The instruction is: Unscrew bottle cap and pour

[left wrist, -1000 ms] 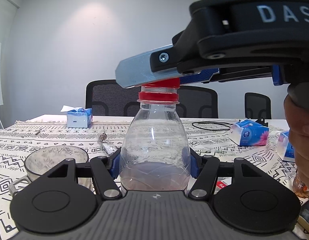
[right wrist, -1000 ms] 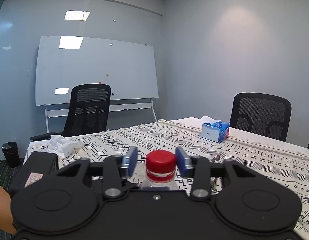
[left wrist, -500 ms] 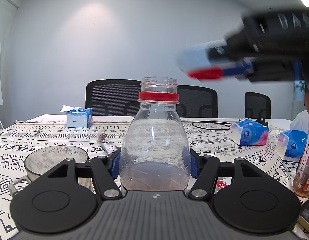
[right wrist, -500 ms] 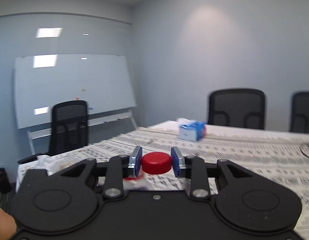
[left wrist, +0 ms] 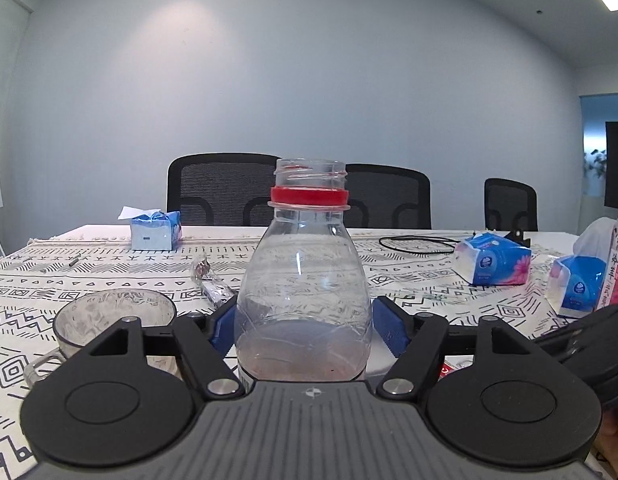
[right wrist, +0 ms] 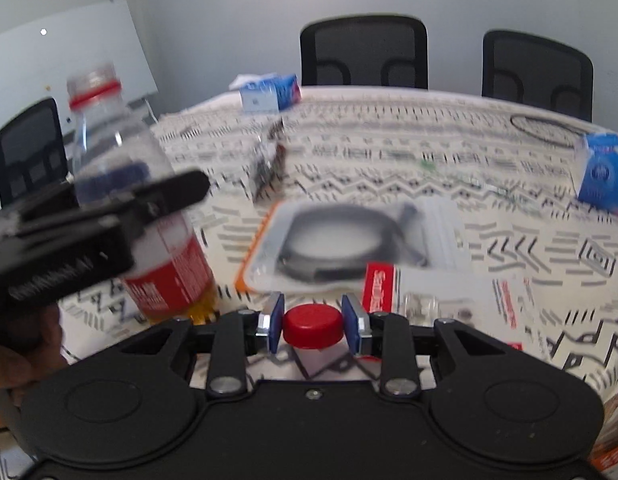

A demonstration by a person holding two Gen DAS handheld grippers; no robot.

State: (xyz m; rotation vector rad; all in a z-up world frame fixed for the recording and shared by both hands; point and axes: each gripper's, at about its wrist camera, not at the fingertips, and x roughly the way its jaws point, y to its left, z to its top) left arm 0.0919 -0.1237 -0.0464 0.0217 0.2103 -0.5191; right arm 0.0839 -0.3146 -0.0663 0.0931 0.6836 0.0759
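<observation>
A clear plastic bottle [left wrist: 303,280] with a red neck ring stands upright, its threaded mouth uncapped. My left gripper [left wrist: 305,326] is shut on the bottle's body. The right wrist view shows the same bottle [right wrist: 121,184] at the left with a red label and amber liquid at its base, the left gripper [right wrist: 109,216] clamped around it. My right gripper [right wrist: 313,326] is shut on the red cap [right wrist: 313,326] and holds it low over the table, right of the bottle. A clear glass cup [left wrist: 113,318] sits on the tablecloth left of the bottle.
The patterned tablecloth [left wrist: 37,280] carries tissue packs [left wrist: 493,264] [left wrist: 155,234], a black cable loop [left wrist: 417,242] and a foil wrapper [left wrist: 211,284]. A packaged cable [right wrist: 349,240] and SanDisk card packs [right wrist: 379,286] lie ahead of the right gripper. Black chairs [left wrist: 225,192] line the far side.
The right gripper lifted the red cap off the bottle mouth, swung away to the right and dropped low over the table. The left gripper and bottle stayed put.
</observation>
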